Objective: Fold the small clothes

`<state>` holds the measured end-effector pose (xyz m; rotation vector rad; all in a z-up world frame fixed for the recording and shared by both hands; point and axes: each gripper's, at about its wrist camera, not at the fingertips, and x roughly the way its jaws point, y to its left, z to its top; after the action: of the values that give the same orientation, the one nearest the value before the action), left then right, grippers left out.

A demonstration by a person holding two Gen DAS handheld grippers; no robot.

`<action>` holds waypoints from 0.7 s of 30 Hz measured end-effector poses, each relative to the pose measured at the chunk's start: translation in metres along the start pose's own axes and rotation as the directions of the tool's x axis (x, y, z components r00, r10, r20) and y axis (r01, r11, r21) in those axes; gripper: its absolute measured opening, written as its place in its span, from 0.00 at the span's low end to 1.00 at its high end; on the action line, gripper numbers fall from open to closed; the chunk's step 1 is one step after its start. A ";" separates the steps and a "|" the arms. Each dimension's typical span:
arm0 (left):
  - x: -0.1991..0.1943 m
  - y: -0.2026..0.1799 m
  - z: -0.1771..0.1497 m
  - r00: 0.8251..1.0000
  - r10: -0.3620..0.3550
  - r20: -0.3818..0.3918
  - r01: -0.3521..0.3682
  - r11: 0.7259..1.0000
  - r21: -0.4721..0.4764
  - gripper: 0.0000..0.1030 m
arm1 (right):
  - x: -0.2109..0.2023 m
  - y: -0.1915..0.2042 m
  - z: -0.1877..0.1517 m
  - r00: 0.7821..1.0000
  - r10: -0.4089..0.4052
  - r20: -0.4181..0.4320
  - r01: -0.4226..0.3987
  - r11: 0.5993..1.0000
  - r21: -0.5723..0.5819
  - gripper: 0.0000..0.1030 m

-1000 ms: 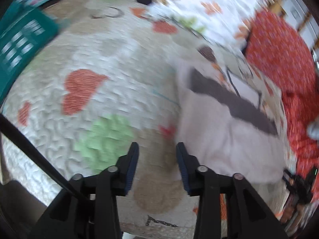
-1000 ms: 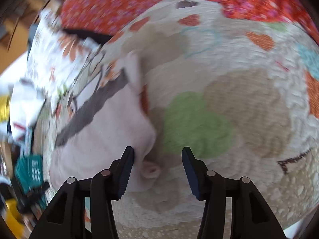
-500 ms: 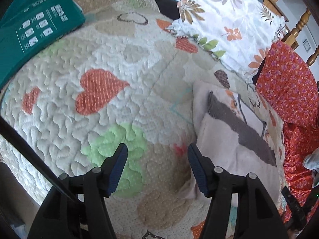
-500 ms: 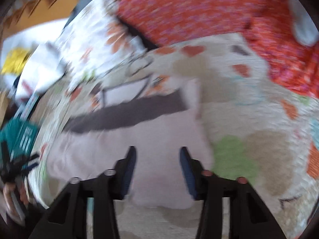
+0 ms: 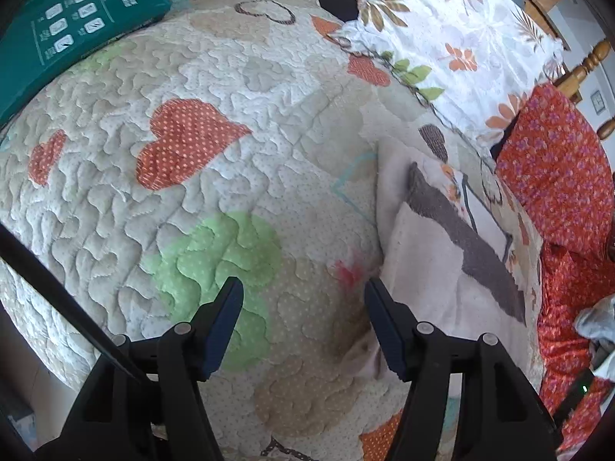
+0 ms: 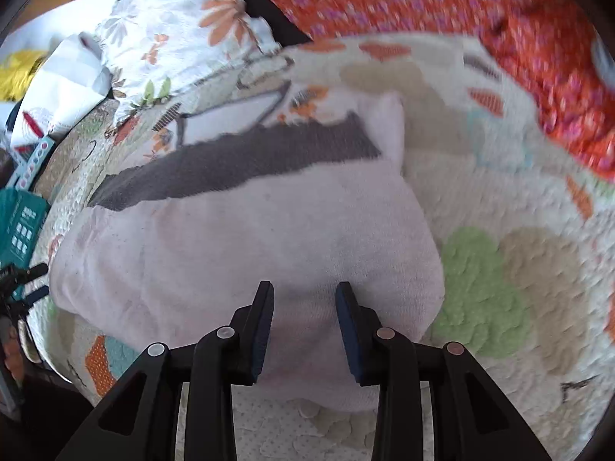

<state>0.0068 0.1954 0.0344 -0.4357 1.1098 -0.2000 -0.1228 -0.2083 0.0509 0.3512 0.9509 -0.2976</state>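
Observation:
A small pale pink garment point(image 6: 246, 246) with a dark grey band point(image 6: 238, 165) lies folded on the heart-patterned quilt point(image 5: 192, 199). It also shows at the right of the left wrist view point(image 5: 434, 269). My right gripper point(image 6: 303, 299) hovers over the garment's near edge, jaws partly open with nothing between them. My left gripper point(image 5: 303, 299) is wide open and empty over the quilt, just left of the garment; its right finger point(image 5: 384, 326) is close to the garment's edge.
A teal package point(image 5: 73, 30) lies at the quilt's far left. A floral pillow point(image 5: 461, 38) and an orange patterned cloth point(image 5: 557, 176) lie behind the garment. A wooden headboard point(image 5: 584, 65) stands beyond. A yellow item point(image 6: 19, 69) sits far left.
My left gripper has opened wider and drawn back from the garment. My right gripper has moved left over the garment and its jaws have narrowed.

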 end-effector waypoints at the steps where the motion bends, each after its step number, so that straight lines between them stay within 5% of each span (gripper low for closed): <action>1: -0.001 0.001 0.001 1.000 -0.006 0.005 0.006 1.000 -0.009 0.62 | -0.007 0.007 0.003 1.000 -0.011 0.025 0.012 0.999 -0.031 0.35; 6: -0.010 0.007 0.006 0.999 -0.028 0.030 0.029 0.999 -0.039 0.63 | -0.024 0.057 0.016 0.995 0.068 0.071 -0.057 0.987 -0.149 0.35; 13: -0.023 0.026 0.014 0.997 -0.029 0.069 0.036 0.994 -0.104 0.63 | 0.028 0.149 0.022 0.962 0.267 -0.057 -0.273 0.946 -0.176 0.35; 21: -0.036 0.045 0.021 0.991 -0.035 0.131 0.060 0.980 -0.190 0.65 | 0.100 0.252 0.010 0.862 0.413 -0.295 -0.467 0.872 -0.145 0.37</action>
<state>0.0077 0.2537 0.0521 -0.6405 0.9978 -0.1052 0.0393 0.0057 0.0136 0.4074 1.1130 0.2803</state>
